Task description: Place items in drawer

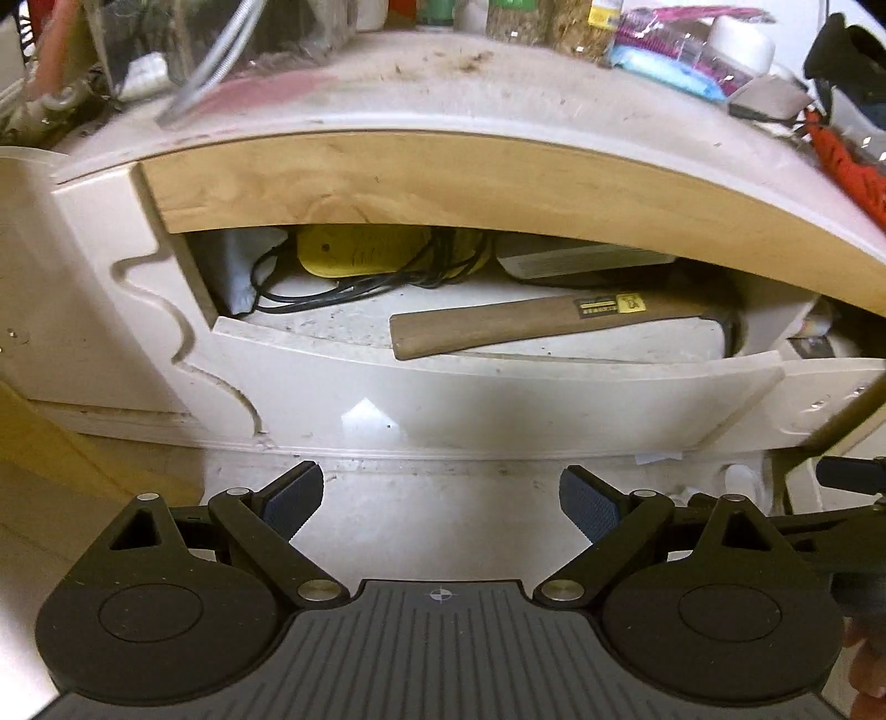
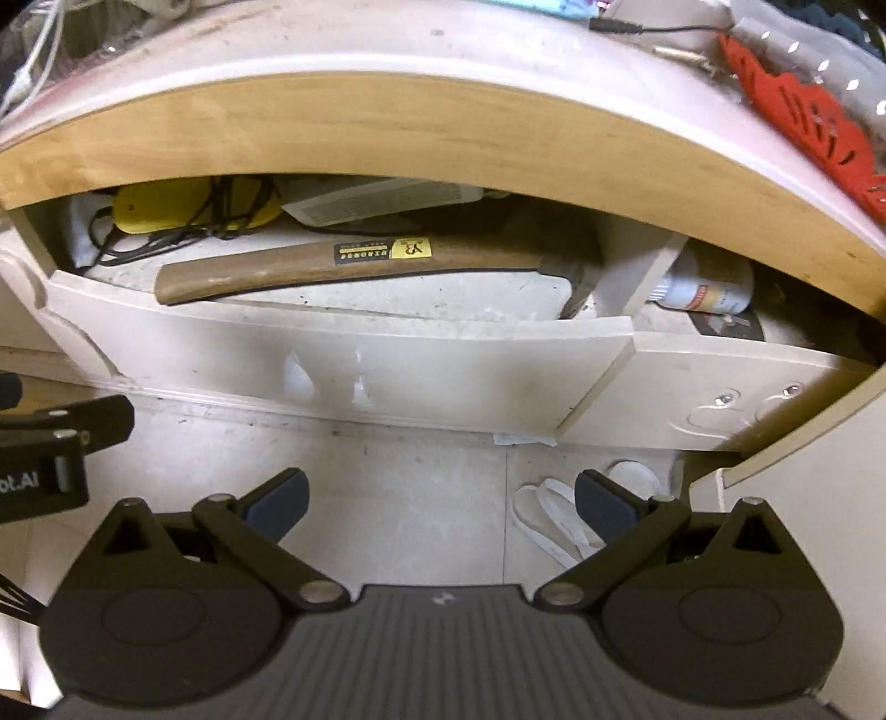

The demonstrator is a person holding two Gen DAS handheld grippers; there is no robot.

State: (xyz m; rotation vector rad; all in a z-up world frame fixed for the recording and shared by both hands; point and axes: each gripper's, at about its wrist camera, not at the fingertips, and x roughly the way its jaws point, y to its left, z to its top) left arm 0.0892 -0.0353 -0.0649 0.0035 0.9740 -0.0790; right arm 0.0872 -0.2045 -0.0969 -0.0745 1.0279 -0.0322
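Note:
A white drawer (image 1: 443, 387) (image 2: 387, 354) stands pulled out under the wood-edged tabletop (image 1: 498, 183) (image 2: 387, 127). Inside lie a hammer with a brown wooden handle (image 1: 531, 324) (image 2: 343, 263), a yellow device with black cords (image 1: 360, 252) (image 2: 183, 213) and a white comb-like piece (image 1: 576, 260) (image 2: 382, 202). My left gripper (image 1: 441, 507) is open and empty, below and in front of the drawer. My right gripper (image 2: 441, 501) is open and empty, also in front of the drawer over the floor.
A second drawer (image 2: 720, 387) to the right holds a white bottle (image 2: 709, 291). The tabletop carries clutter: a red felt piece (image 2: 803, 127), brushes and packets (image 1: 681, 50). White slippers (image 2: 554, 520) lie on the tiled floor. The left gripper's body shows in the right wrist view (image 2: 50, 443).

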